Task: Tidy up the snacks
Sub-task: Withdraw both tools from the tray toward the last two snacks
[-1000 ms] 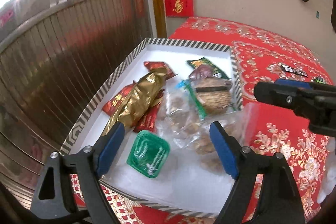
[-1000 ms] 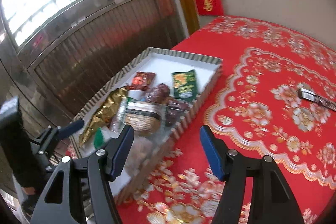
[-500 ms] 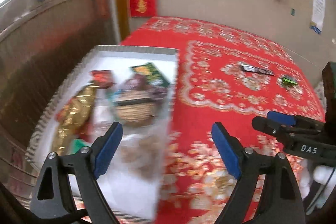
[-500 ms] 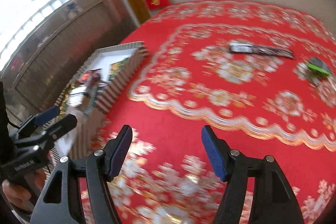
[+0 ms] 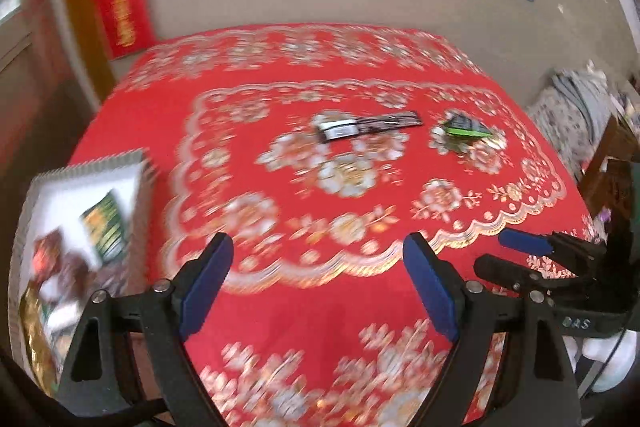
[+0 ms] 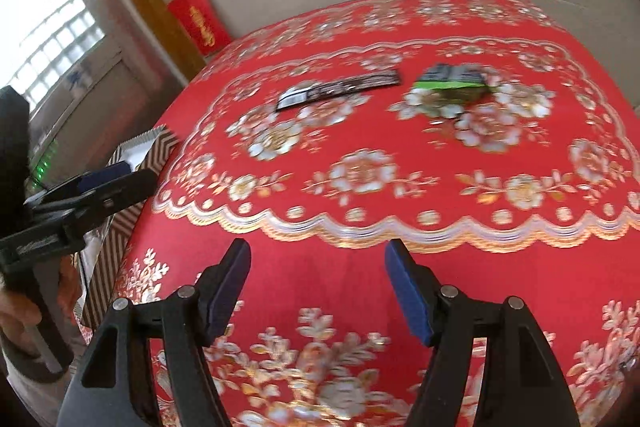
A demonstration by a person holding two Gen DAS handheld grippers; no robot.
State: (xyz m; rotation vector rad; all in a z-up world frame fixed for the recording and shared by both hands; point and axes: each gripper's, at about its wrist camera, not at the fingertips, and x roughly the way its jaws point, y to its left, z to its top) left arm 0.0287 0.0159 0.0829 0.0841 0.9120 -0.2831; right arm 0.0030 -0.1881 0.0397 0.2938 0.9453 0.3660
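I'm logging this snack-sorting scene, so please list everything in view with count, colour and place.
Tablecloth: one, red with gold and white flowers, covering the table.
Box: one, white inside with a striped rim, at the table's left edge.
Snack packets in the box: several, green, red, brown and gold; too blurred to count.
Long packet: one, black and white, lying mid-table.
Small packet: one, green and black, just right of the long one.
Wall hangings: two, red with gold writing, on the far wall.
Left gripper: black with blue pads, jaws open and empty, above the cloth.
Right gripper: same, jaws open and empty.
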